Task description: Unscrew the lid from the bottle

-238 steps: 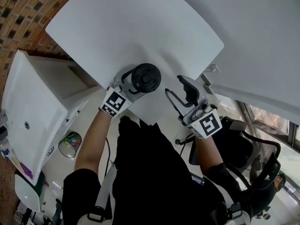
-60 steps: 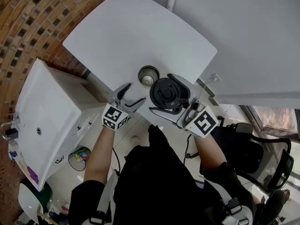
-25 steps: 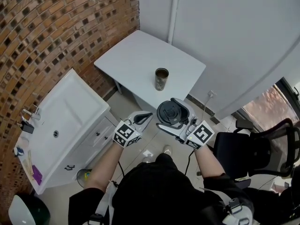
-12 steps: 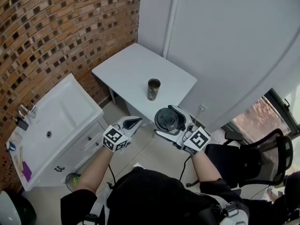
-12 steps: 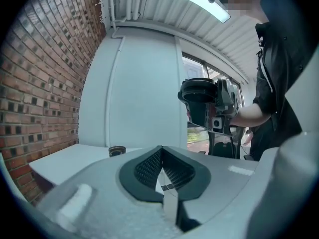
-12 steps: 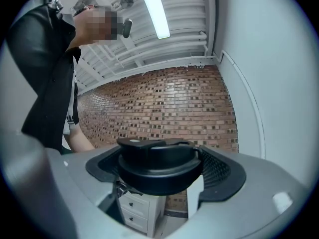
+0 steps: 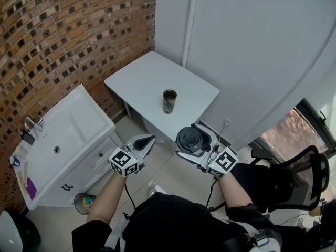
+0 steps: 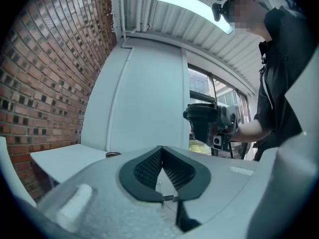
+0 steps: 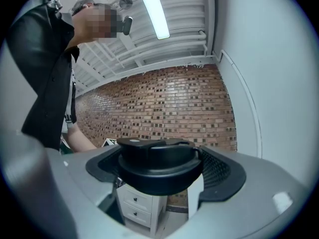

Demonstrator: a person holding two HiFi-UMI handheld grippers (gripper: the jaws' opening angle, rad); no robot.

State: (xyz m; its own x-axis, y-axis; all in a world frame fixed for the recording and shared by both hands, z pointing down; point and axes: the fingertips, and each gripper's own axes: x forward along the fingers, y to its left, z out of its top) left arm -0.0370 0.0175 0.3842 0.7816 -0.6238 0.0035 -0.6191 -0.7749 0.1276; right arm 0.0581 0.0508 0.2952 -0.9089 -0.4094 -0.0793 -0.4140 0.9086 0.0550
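Blk lid (image 7: pixel 190 138), wht table (image 7: pixel 137 80) (bottle (image 7: pixel 169 102) dark, mottled), red-brown brick wall (image 7: pixel 63 35)

The lid (image 7: pixel 190 138) looks like matt black plastic, smooth, with barely any shine. The shell of the left hand-held gripper (image 8: pixel 161 151) is pale grey plastic with a fine grainy finish, and its pads (image 8: pixel 145 169) are black, ribbed and kinda rubbery-looking. Same deal on the right hand-held gripper (image 9: pixel 159 169). The bottle (image 7: pixel 169 101) is dark with what looks like a metal rim. The bench (image 7: pixel 142 77) top is smooth matt white. The brick wall (image 7: pixel 63 30) is rough, and the sink unit (image 7: pixel 68 135) is smooth white.
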